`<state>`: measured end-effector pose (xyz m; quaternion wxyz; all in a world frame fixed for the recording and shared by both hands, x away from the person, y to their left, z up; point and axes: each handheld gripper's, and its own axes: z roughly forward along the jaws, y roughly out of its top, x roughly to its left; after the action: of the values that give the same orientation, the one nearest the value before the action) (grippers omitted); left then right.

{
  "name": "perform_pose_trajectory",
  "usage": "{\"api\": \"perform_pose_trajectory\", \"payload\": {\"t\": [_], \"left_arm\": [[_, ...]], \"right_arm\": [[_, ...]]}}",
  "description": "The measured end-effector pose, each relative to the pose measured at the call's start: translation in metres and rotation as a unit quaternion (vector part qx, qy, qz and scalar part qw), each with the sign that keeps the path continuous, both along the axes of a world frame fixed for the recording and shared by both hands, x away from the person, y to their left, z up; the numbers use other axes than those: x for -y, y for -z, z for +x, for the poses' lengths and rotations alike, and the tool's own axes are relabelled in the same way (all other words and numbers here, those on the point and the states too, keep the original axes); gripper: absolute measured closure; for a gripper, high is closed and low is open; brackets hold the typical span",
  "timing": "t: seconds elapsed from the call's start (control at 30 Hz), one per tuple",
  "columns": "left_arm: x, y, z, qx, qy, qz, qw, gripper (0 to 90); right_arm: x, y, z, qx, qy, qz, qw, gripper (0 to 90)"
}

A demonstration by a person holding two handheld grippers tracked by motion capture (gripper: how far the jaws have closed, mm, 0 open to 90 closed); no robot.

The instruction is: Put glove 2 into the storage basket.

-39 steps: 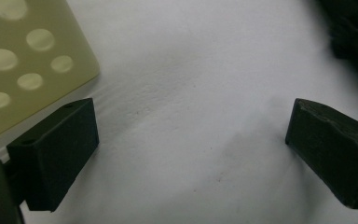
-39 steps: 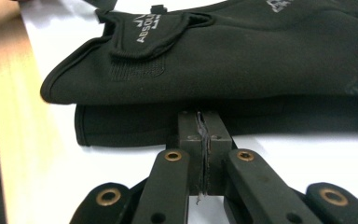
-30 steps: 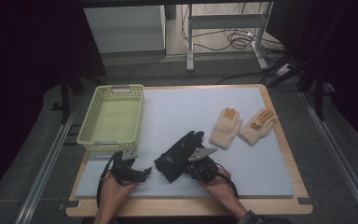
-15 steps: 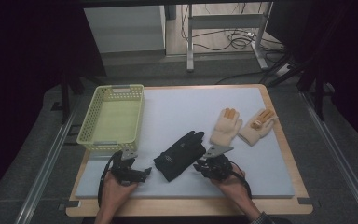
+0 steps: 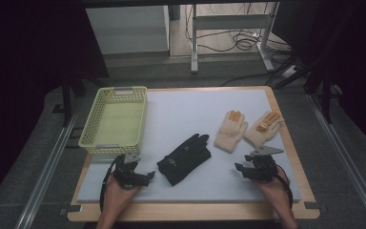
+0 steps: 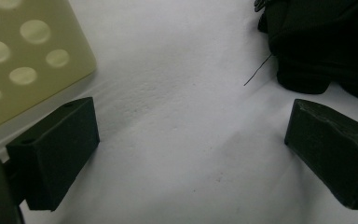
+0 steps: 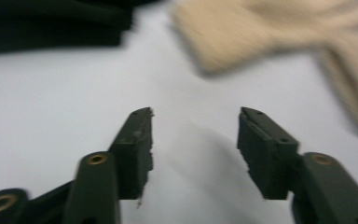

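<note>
Lying between both tools, the black glove (image 5: 184, 158) sits apart from the right tool (image 5: 242, 169), whose empty jaws have just been spreading.

A white mat (image 5: 186, 107) covers the wooden table (image 5: 293, 157). A yellow basket (image 5: 115, 120) stands at its left. A black glove (image 5: 184, 158) lies mid-mat, 2 cream gloves (image 5: 232, 130) to its right. The left gripper (image 5: 145, 176) rests near the black glove; the right gripper (image 5: 238, 169), jaws just opened and empty, sits below the cream gloves.
</note>
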<state>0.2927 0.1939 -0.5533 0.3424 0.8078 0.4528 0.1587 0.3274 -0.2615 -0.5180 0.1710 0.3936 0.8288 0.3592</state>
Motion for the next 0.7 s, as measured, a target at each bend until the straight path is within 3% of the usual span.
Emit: {"api": "perform_pose_trajectory", "payload": {"t": [0.1, 0.2, 0.3, 0.53, 0.7], "left_arm": [[0.000, 0.000, 0.000, 0.000, 0.000, -0.001, 1.0000, 2.9], [0.000, 0.000, 0.000, 0.000, 0.001, -0.001, 1.0000, 2.9], [0.000, 0.000, 0.000, 0.000, 0.001, -0.001, 1.0000, 2.8], [0.000, -0.004, 0.000, -0.010, 0.015, 0.005, 0.9998, 4.6], [0.008, -0.023, -0.001, -0.024, 0.052, -0.020, 0.9981, 3.2]], "right_arm": [[0.016, 0.006, 0.002, 0.004, 0.039, -0.030, 0.9988, 33.6], [0.023, 0.011, 0.002, 0.010, 0.043, 0.005, 0.9990, 31.1], [0.018, 0.012, 0.000, 0.023, 0.041, -0.018, 0.9987, 27.8], [0.019, 0.012, 0.000, 0.021, 0.045, -0.015, 0.9986, 27.4], [0.019, 0.012, 0.000, 0.022, 0.046, -0.015, 0.9986, 27.3]]}}
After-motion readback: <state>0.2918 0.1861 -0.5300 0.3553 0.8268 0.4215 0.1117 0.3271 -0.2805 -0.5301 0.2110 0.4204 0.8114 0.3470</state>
